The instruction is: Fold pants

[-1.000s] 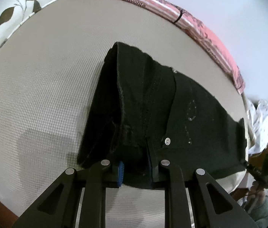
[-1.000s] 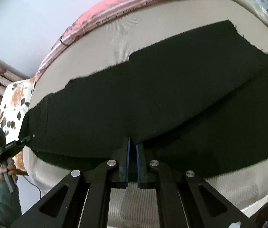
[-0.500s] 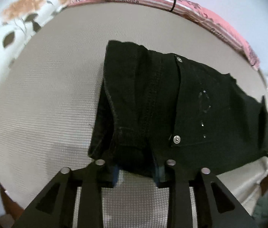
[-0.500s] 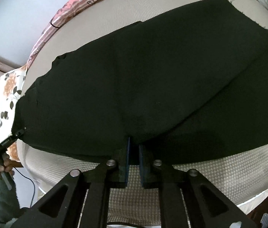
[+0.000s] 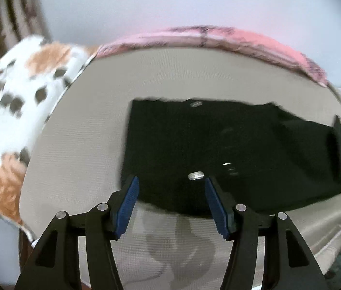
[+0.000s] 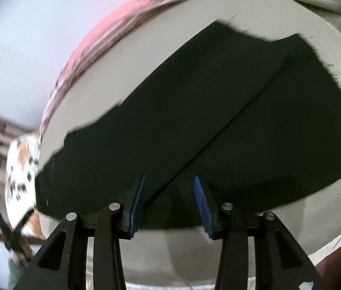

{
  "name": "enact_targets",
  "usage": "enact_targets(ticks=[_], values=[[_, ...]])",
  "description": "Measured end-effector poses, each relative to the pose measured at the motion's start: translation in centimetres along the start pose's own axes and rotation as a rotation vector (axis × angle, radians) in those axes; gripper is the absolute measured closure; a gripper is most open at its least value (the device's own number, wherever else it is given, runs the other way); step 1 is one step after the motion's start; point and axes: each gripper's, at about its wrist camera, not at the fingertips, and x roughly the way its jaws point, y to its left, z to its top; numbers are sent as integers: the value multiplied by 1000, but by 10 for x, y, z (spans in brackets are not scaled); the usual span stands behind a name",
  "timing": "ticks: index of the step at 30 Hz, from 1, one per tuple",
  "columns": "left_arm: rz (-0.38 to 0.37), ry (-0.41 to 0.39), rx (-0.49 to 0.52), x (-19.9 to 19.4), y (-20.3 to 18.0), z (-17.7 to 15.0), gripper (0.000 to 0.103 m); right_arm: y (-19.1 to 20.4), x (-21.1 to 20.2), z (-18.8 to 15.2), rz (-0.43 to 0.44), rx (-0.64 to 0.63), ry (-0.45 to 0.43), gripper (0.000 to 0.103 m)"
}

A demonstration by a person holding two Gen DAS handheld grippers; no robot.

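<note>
The black pants (image 5: 230,149) lie flat on the beige mattress (image 5: 78,159), folded leg over leg, with the waist end and its metal button (image 5: 195,175) near the front edge. My left gripper (image 5: 171,188) hovers above that waist edge; its jaws are opening, and nothing is pressed between the blue pads (image 5: 128,207). In the right wrist view the pants (image 6: 194,125) stretch away as a long dark band with a diagonal fold line. My right gripper (image 6: 169,188) hangs over their near edge, jaws opening, with the cloth lying below them and not pinched.
A floral pillow (image 5: 13,111) lies at the left end of the mattress and a pink printed blanket (image 5: 218,38) runs along the wall side. The other gripper and the hand holding it (image 6: 13,229) show at the lower left of the right wrist view. Bare mattress borders the pants.
Both grippers were shut on the near edge of the pants and have let go, their jaws now apart. Both have drawn back from the cloth, and the pants now lie flat.
</note>
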Motion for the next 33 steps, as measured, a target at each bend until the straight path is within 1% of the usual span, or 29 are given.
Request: enact_targets(ticks=[1, 4, 5, 6, 9, 10, 12, 14, 17, 20, 23, 26, 28, 29, 30, 32, 33], values=[[-13, -17, 26, -4, -13, 1, 45, -8, -2, 7, -5, 15, -10, 64], [-95, -31, 122, -6, -59, 5, 45, -30, -5, 28, -13, 48, -31, 64], [-123, -27, 157, -4, -76, 6, 45, -37, -5, 35, -12, 58, -35, 64], [-167, -19, 192, -1, -96, 7, 45, -43, -5, 42, -5, 63, -41, 64], [-261, 1, 261, 8, -144, 11, 45, -62, -3, 59, 21, 107, -39, 64], [-305, 8, 294, 12, -163, 11, 45, -66, -3, 62, 30, 118, -39, 64], [-355, 19, 358, 16, -200, 8, 45, -77, -2, 70, 49, 148, -38, 64], [-406, 38, 443, 23, -241, 2, 45, -85, -1, 74, 63, 166, -40, 64], [-448, 59, 529, 28, -283, -8, 45, -92, 1, 76, 72, 174, -41, 64], [-471, 78, 611, 31, -323, -20, 45, -99, 3, 76, 95, 185, -35, 64], [-480, 91, 663, 35, -348, -28, 45, -103, 4, 76, 122, 192, -34, 64], [-460, 102, 676, 43, -364, -32, 45, -107, 3, 77, 132, 186, -33, 65], [-451, 121, 659, 50, -369, -31, 46, -111, 3, 81, 140, 192, -34, 66], [-446, 133, 649, 54, -370, -31, 51, -114, 3, 83, 142, 194, -38, 66], [-443, 143, 643, 58, -371, -31, 60, -117, 2, 86, 141, 199, -43, 66], [-435, 157, 627, 64, -372, -31, 67, -122, 2, 92, 144, 214, -57, 66], [-430, 156, 619, 65, -371, -30, 68, -124, 2, 94, 142, 215, -61, 66]])
